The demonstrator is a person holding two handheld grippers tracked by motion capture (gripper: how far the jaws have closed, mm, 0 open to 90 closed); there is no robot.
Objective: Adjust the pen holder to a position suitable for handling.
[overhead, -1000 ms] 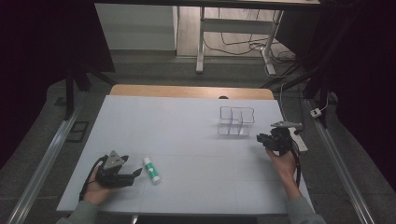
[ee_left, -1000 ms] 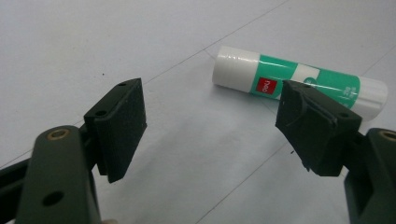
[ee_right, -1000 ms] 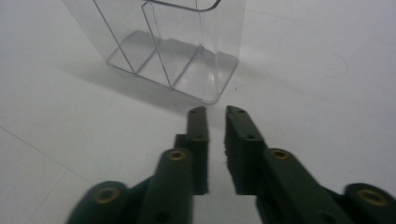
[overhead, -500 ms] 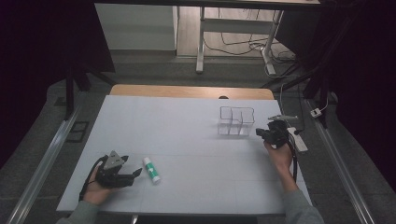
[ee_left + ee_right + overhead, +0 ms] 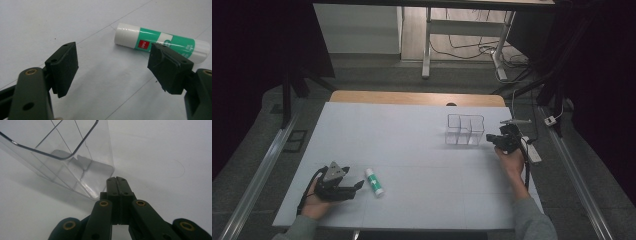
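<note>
Your left hand-held gripper (image 5: 357,185) rests low at the lower left of the high view on the white desk (image 5: 412,140), its jaws standing wide apart with nothing between them; the green-and-white glue stick (image 5: 374,181) lies flat on the desk just beside its tips, and in the left gripper view it sits at the upper right, partly behind one pad. Your right hand-held gripper (image 5: 490,139) sits at the right of the high view with its jaws pressed together on nothing; the tips are just beside the clear divided box (image 5: 465,130), at its lower corner in the right gripper view.
</note>
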